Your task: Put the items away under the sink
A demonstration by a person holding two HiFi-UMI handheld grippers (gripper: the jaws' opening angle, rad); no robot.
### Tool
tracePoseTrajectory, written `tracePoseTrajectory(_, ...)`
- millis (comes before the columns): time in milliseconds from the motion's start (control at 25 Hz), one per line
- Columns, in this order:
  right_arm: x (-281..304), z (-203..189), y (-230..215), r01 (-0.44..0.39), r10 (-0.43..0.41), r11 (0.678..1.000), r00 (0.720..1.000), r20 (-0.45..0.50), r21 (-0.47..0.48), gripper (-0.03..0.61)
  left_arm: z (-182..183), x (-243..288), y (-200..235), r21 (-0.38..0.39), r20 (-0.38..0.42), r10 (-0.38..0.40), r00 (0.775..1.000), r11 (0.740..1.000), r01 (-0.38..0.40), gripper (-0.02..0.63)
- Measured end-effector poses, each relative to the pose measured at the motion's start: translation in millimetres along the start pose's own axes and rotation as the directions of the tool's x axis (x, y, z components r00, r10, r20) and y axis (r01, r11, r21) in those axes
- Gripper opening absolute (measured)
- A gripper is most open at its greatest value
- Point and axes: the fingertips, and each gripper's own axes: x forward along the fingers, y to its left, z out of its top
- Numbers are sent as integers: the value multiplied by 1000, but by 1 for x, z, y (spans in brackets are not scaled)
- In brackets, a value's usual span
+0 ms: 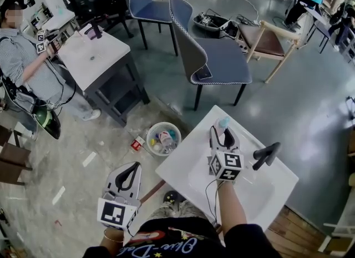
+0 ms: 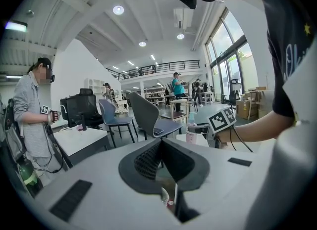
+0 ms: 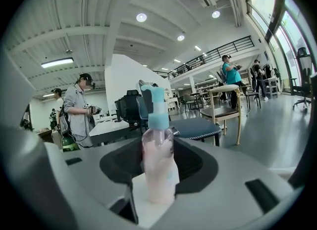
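Head view: my right gripper [image 1: 223,131] sits near the middle of the frame, over the far edge of the white sink [image 1: 183,165], with the pump bottle [image 1: 223,122] standing upright between its jaws. In the right gripper view the bottle [image 3: 158,160], clear with pale pink liquid and a light blue pump, rests on the white top. I see dark pad on both sides of it, so I read the jaws as apart and not yet pressing. A black faucet [image 1: 266,154] stands just right of that gripper. My left gripper [image 1: 133,168] hangs at lower left, off the sink, jaw tips together and nothing between them. A round basket [image 1: 163,138] of small items sits on the floor beside the sink.
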Motion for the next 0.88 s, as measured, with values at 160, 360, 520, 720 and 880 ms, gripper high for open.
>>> tracePoseTrajectory(160,-2,0,2,3,-3,1000,1000,3,-18,196,1,2,-2,9,6,-14,1000,1000,14,9)
tracePoseTrajectory(360,0,0,2,28,-27,1000,999,35,-13,198,2,1,0,21,14,-15,1000,1000,15,9)
tracePoseTrajectory(520,5,-2,6,37,-35,997,999,36,-66,199,-2,-2,0,18,2,-8,1000,1000,8,9)
tracePoseTrajectory(720,16,-9,10,44,-45,993,999,-5,-109,210,-1,-3,3,17,5,-3,1000,1000,3,9)
tracePoseTrajectory(880,20,-13,10,58,-59,993,998,-2,-107,212,-3,-7,7,16,-2,12,1000,1000,-12,9)
